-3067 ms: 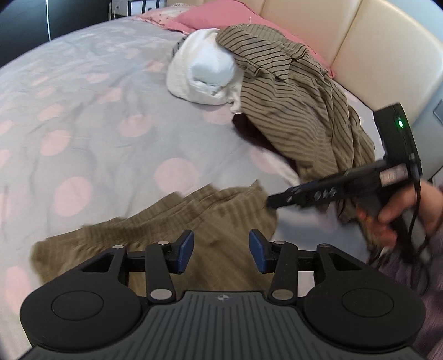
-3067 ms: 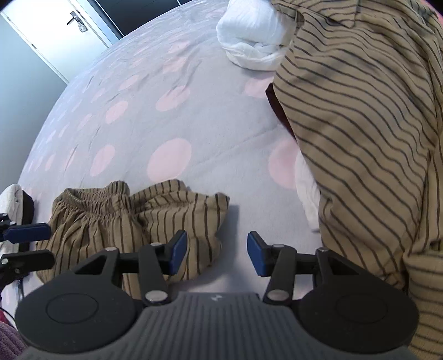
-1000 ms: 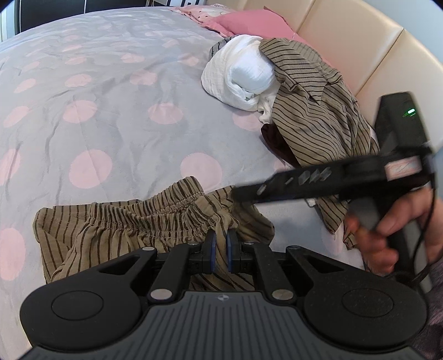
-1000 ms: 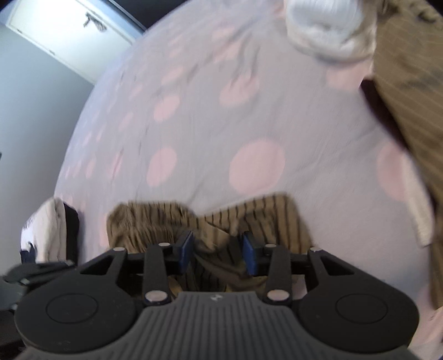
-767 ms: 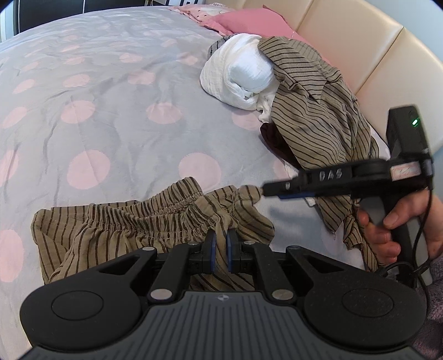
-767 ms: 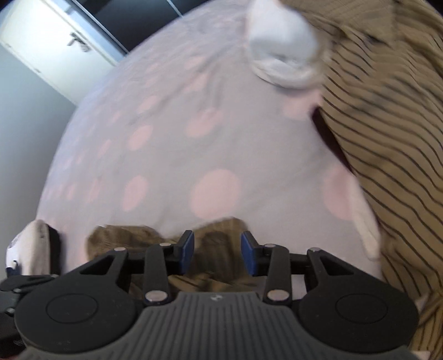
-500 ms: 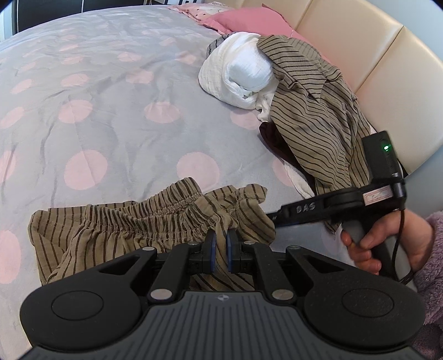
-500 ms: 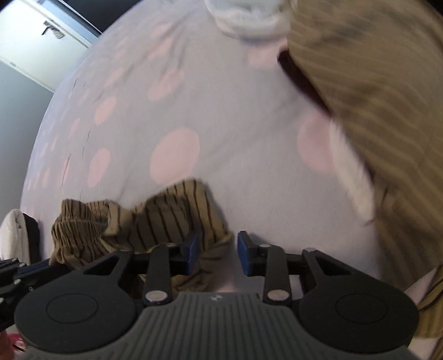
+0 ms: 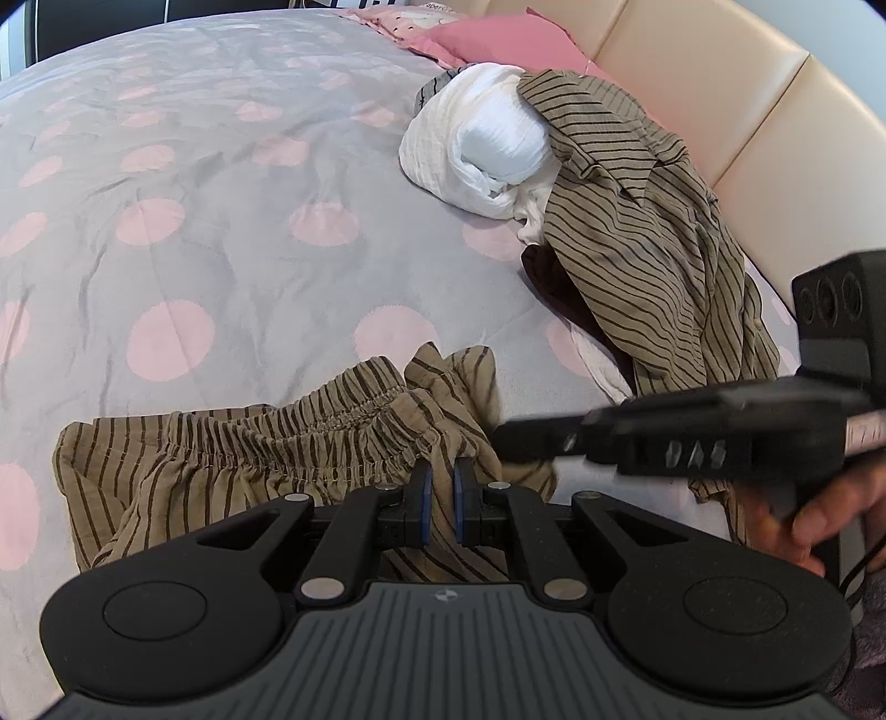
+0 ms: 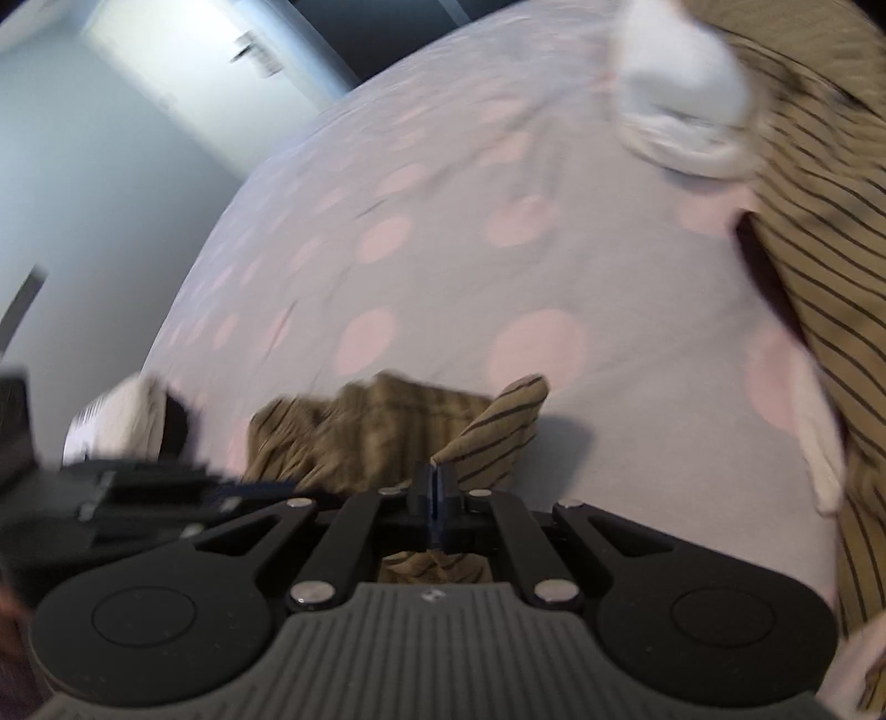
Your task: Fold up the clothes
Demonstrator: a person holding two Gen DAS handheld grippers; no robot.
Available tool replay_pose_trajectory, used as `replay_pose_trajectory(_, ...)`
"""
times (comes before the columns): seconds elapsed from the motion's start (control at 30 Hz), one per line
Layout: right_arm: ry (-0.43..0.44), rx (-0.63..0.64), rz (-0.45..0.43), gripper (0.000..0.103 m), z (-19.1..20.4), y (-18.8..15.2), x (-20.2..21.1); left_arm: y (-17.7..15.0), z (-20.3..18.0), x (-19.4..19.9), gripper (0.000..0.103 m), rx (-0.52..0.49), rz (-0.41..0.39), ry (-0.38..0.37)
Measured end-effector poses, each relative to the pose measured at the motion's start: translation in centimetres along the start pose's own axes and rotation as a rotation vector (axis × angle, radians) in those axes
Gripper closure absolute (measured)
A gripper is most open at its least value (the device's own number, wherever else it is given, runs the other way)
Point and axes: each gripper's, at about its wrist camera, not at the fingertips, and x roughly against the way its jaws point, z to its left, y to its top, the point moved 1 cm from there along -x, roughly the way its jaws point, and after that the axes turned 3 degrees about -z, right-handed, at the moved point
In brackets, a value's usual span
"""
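Tan striped shorts point(image 9: 266, 448) with an elastic waistband lie crumpled on the grey bed cover with pink dots point(image 9: 221, 249). My left gripper point(image 9: 439, 490) is shut on the shorts' fabric near the waistband. My right gripper point(image 10: 436, 487) is shut on a corner of the same shorts point(image 10: 487, 437) and lifts it slightly; it also shows in the left wrist view point(image 9: 692, 437), coming in from the right. The right wrist view is blurred.
A tan striped shirt point(image 9: 637, 238) lies heaped at the right over a white bundle point(image 9: 487, 149) and a dark garment. A pink pillow point(image 9: 498, 44) and beige padded headboard point(image 9: 720, 99) stand behind. A white door point(image 10: 183, 66) is far left.
My right gripper has closed on a corner of the shorts and moved in close to my left gripper. My left gripper stays shut on the fabric.
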Motion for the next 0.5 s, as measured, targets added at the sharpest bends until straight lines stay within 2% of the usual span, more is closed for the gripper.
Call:
replay_pose_trajectory(0.23, 0.049, 0.067, 0.079, 0.101, 0.7, -1.2, -2.6, 0.0, 0.2, 0.3, 0.099, 0.001, -0.014, 0.011)
replay_pose_trajectory(0.5, 0.016, 0.087, 0.163, 0.1, 0.0, -3.0, -5.1, 0.6, 0.1, 0.9, 0.101, -0.009, -0.045, -0.009)
